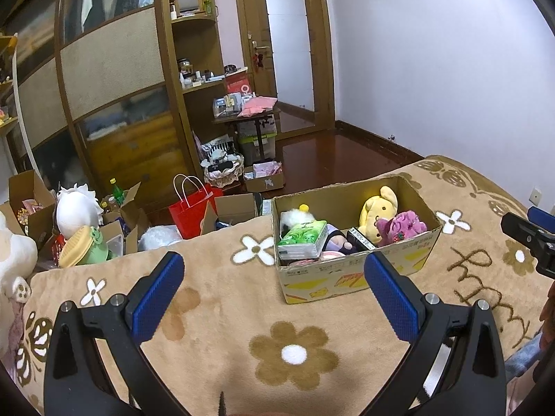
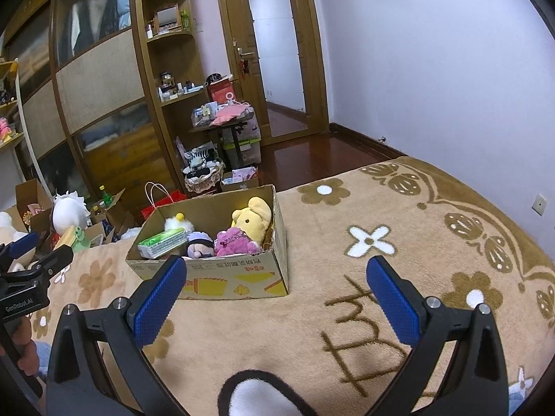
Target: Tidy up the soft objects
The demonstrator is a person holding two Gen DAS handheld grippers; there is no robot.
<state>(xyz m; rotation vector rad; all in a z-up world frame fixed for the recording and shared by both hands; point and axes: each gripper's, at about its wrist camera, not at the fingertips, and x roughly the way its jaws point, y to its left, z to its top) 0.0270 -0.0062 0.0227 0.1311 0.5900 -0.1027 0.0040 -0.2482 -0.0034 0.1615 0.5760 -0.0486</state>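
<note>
Beige flowered blanket (image 1: 215,312): one, underneath. Cardboard box (image 1: 347,277): one, on it, holding one yellow plush (image 1: 376,209), one purple plush (image 1: 402,225), one green tissue pack (image 1: 303,239). My left gripper (image 1: 274,284) and right gripper (image 2: 275,286): two, both gaping wide, empty.

Left tongs (image 1: 274,274) and right tongs (image 2: 276,277) spread wide, empty, level.

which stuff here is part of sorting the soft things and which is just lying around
Job: cardboard box, yellow plush, pink plush, green tissue pack, left gripper, right gripper, both open and empty.

Lying about: red paper bag, white plush, small cluttered table.
</note>
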